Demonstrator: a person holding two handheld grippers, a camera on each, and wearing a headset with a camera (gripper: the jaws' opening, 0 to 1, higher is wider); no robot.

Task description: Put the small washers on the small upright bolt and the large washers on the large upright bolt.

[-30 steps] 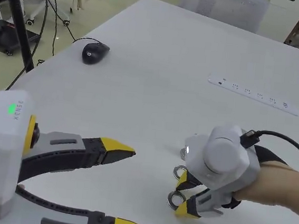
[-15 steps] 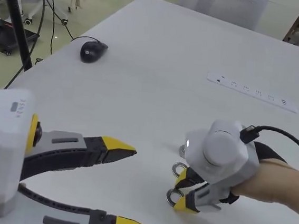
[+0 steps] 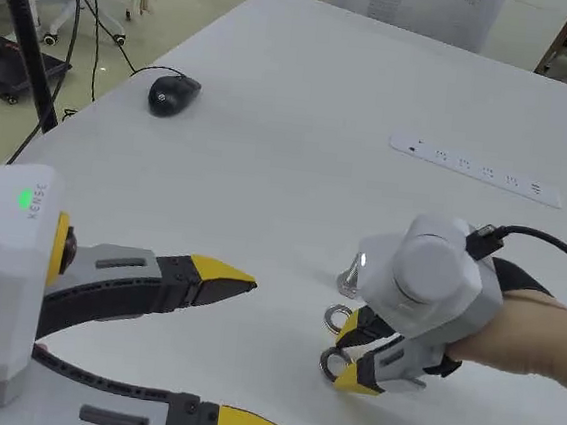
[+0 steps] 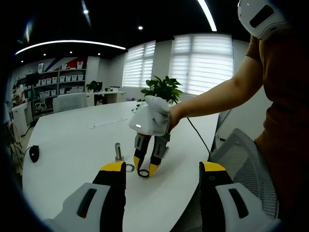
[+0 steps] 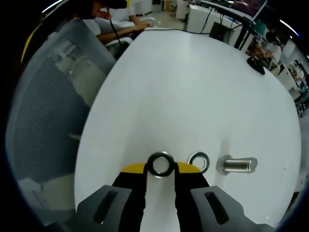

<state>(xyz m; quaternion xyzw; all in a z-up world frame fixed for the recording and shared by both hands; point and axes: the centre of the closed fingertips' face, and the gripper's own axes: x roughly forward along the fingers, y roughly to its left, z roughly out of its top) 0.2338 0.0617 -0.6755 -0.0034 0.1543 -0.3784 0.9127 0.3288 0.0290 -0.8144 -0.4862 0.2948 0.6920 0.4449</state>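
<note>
Currently right gripper (image 5: 160,170) pinches a washer (image 5: 150,165) near the bolt (image 5: 236,164); left gripper (image 4: 163,169) gapes.

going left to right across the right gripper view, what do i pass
mesh chair back → pinched washer → loose washer → bolt

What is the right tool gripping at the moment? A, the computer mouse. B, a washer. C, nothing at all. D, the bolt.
B: the right tool is shut on a washer pinched between its yellow tips, while the bolt and a second washer sit free beside it.
</note>
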